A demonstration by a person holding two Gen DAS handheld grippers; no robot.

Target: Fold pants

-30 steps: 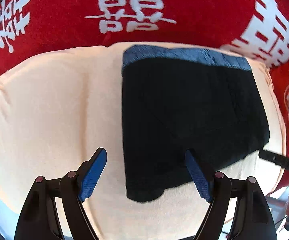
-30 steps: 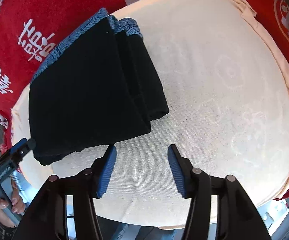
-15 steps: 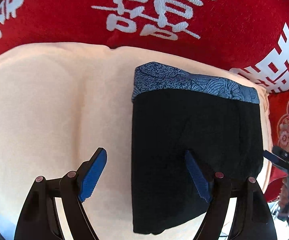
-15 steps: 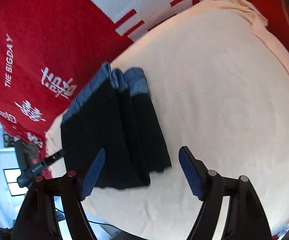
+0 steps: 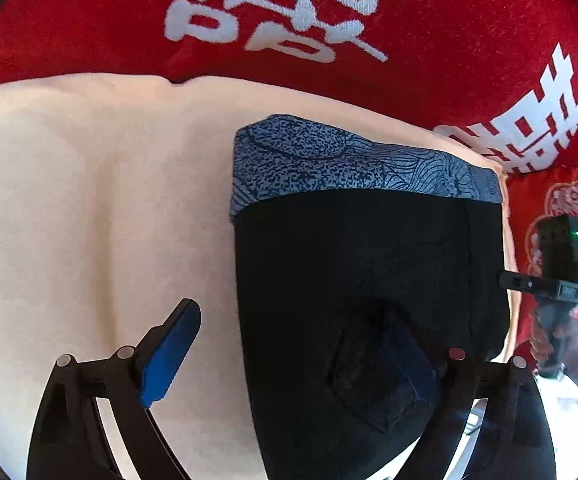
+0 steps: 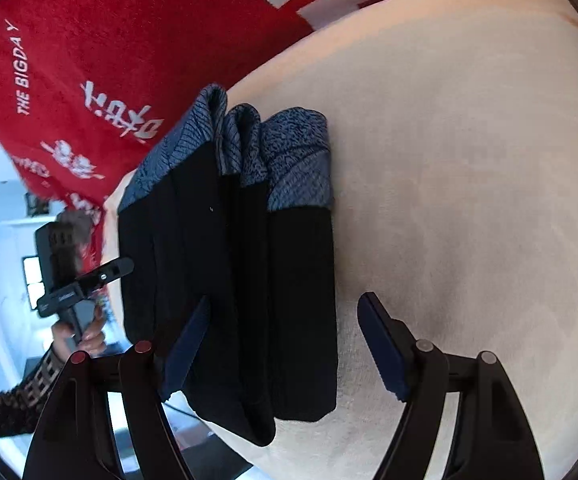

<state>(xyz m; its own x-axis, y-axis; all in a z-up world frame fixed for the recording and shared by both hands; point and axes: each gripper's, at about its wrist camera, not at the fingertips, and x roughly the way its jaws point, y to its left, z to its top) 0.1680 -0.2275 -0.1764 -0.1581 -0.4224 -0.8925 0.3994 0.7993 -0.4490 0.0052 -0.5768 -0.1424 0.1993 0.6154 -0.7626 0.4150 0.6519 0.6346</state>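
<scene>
Lying folded on the pale cream towel-covered cushion [image 5: 89, 200], the black pants with a blue patterned waistband [image 5: 361, 272] make a compact stacked bundle, waistband at the far end, hems toward both cameras. Its long axis runs straight away from the grippers. In the right wrist view the layers show edge-on, three blue folds side by side [image 6: 249, 148].

Now the key relation: the left gripper [image 5: 289, 364] stands wide open, its left finger over bare cushion and its right finger over the dark cloth, so the bundle's left edge sits between them. The right gripper [image 6: 285, 348] is spread too, and the bundle's right edge falls between its fingers. Neither one is pinching anything. Both look about equally near; which is closer I can't call.

Against half a second ago, the bundle fills more of both views and the right camera now looks squarely along it. A second ago that gripper sat over bare cushion beside the pants.

Behind it all, the red blanket with white characters [image 5: 289, 20].
</scene>
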